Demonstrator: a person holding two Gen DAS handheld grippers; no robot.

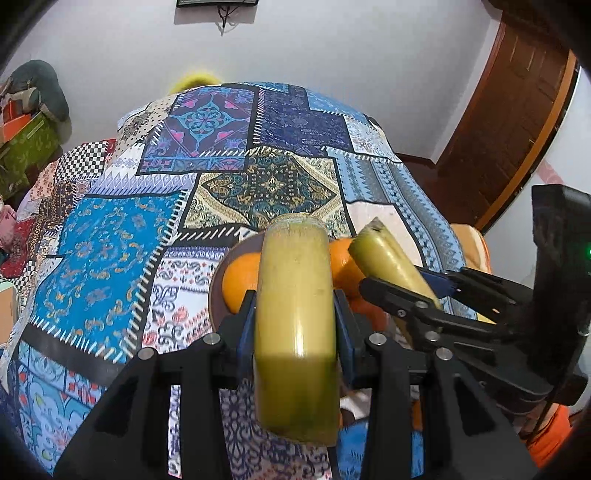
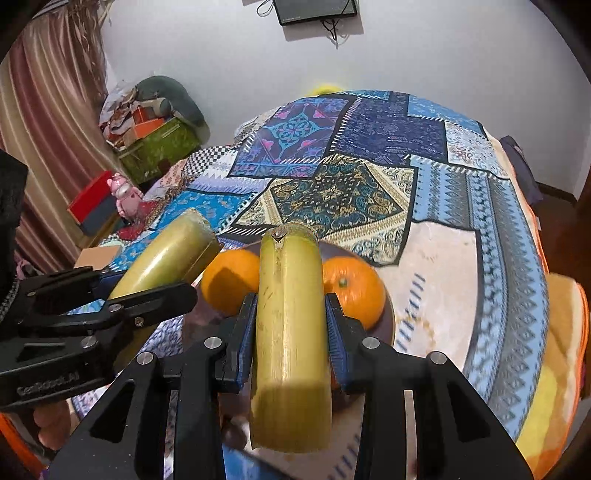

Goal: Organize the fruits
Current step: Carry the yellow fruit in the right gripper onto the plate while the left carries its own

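My left gripper (image 1: pixel 295 317) is shut on a yellow-green banana (image 1: pixel 295 302), held lengthwise above a brown plate (image 1: pixel 218 291). My right gripper (image 2: pixel 290 325) is shut on a second banana (image 2: pixel 291 314) over the same plate (image 2: pixel 388 325). Two oranges lie on the plate, one left (image 2: pixel 229 280) and one right (image 2: pixel 354 288) of that banana; they also show in the left wrist view (image 1: pixel 240 284) (image 1: pixel 345 262). Each gripper appears in the other's view: the right one (image 1: pixel 428 291) with its banana (image 1: pixel 388 258), the left one (image 2: pixel 147 295) with its banana (image 2: pixel 170 254).
A patchwork blue cloth (image 1: pixel 258 155) covers the bed-like surface (image 2: pixel 369 155). Boxes and clutter (image 2: pixel 155 136) stand at the far left by a curtain (image 2: pixel 44 110). A wooden door (image 1: pixel 517 110) is at the right. A screen (image 2: pixel 317 11) hangs on the wall.
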